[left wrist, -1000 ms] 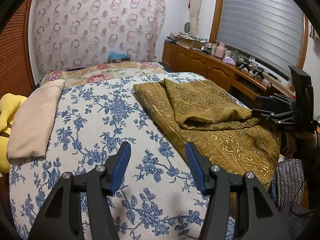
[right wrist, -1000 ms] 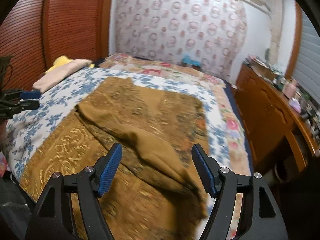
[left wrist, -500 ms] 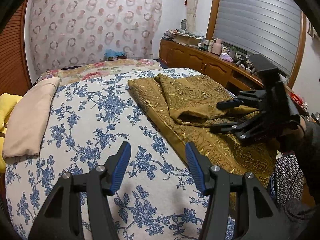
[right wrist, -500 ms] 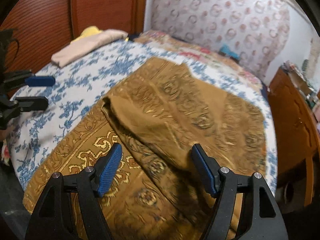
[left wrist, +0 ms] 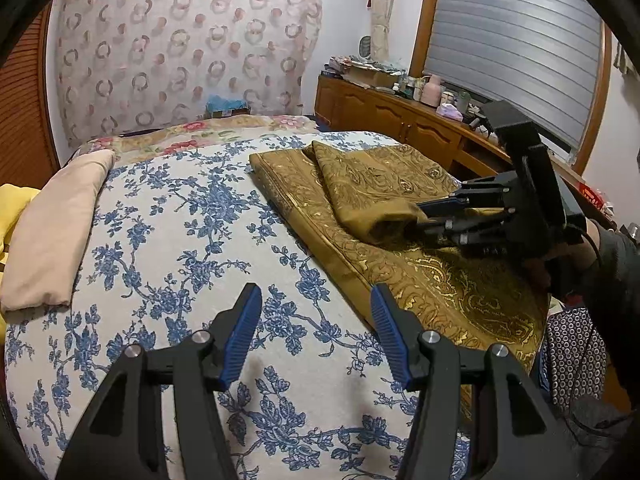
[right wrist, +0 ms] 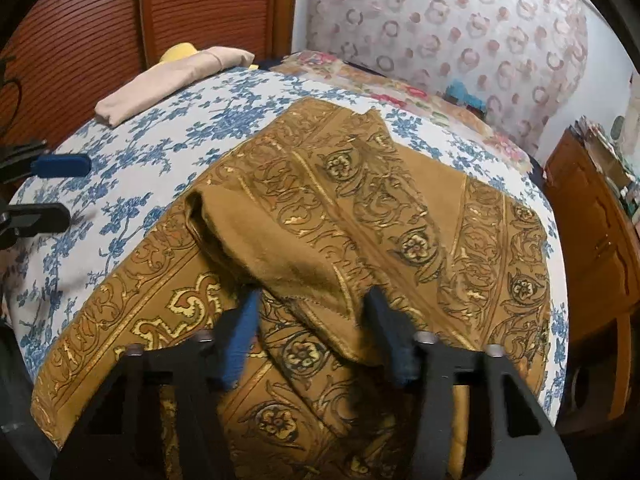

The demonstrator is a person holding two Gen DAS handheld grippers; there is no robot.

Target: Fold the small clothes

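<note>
Right gripper (right wrist: pixel 312 320) jaws closing around near folded flap of gold cloth (right wrist: pixel 320 216); left gripper (left wrist: pixel 316 336) open, empty, farther left over bed (left wrist: pixel 180 240).

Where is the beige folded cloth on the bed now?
In the left wrist view the beige folded cloth lies at the left edge of the blue-flowered bedcover, beside something yellow, far from the golden-brown cloth.
</note>
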